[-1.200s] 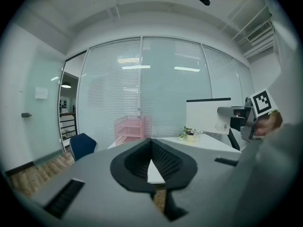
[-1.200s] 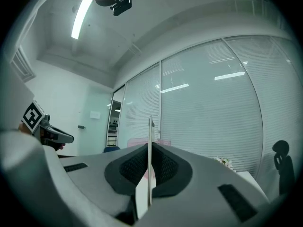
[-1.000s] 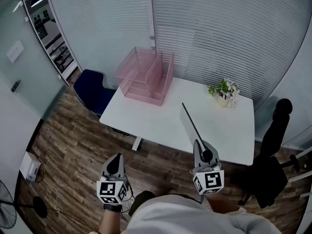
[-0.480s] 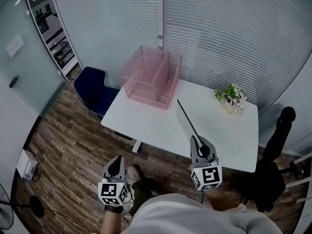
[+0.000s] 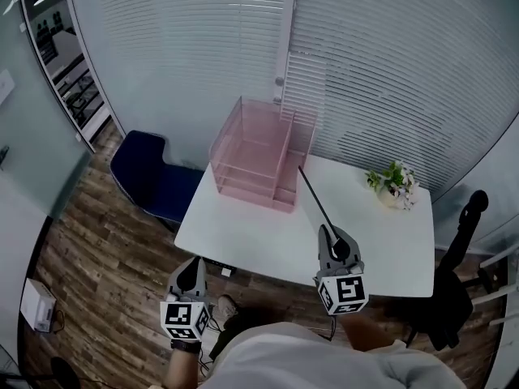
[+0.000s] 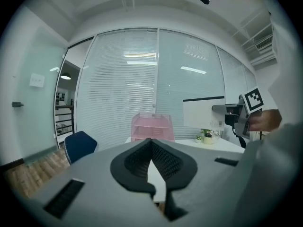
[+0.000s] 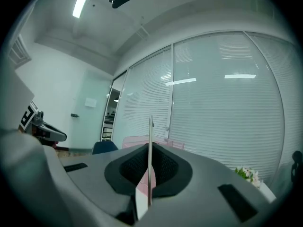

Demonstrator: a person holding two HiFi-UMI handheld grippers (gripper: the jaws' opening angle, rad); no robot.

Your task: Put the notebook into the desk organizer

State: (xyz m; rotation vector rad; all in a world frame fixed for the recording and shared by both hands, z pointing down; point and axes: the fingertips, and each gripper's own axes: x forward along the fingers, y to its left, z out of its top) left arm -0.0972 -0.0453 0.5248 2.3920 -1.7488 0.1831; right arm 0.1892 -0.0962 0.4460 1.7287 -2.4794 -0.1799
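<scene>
My right gripper (image 5: 335,247) is shut on a thin notebook (image 5: 316,201), held edge-on above the white desk (image 5: 259,241); in the right gripper view the notebook (image 7: 150,164) stands upright between the closed jaws. The pink mesh desk organizer (image 5: 258,154) stands at the desk's far left corner, ahead and left of the notebook's tip, and shows faintly as the organizer (image 7: 142,141) behind the jaws. My left gripper (image 5: 191,278) hangs low over the floor, off the desk's near-left edge, shut with nothing in it. From there the organizer (image 6: 152,126) shows straight ahead.
A small flower pot (image 5: 395,183) sits at the desk's far right. A dark blue chair (image 5: 150,177) stands left of the desk, a black office chair (image 5: 458,274) to its right. Blinds cover the glass wall behind. Wooden floor lies under me.
The view has moved closer to the desk. The right gripper with the notebook has moved forward, so its tip now reaches toward the organizer. The left gripper stays low.
</scene>
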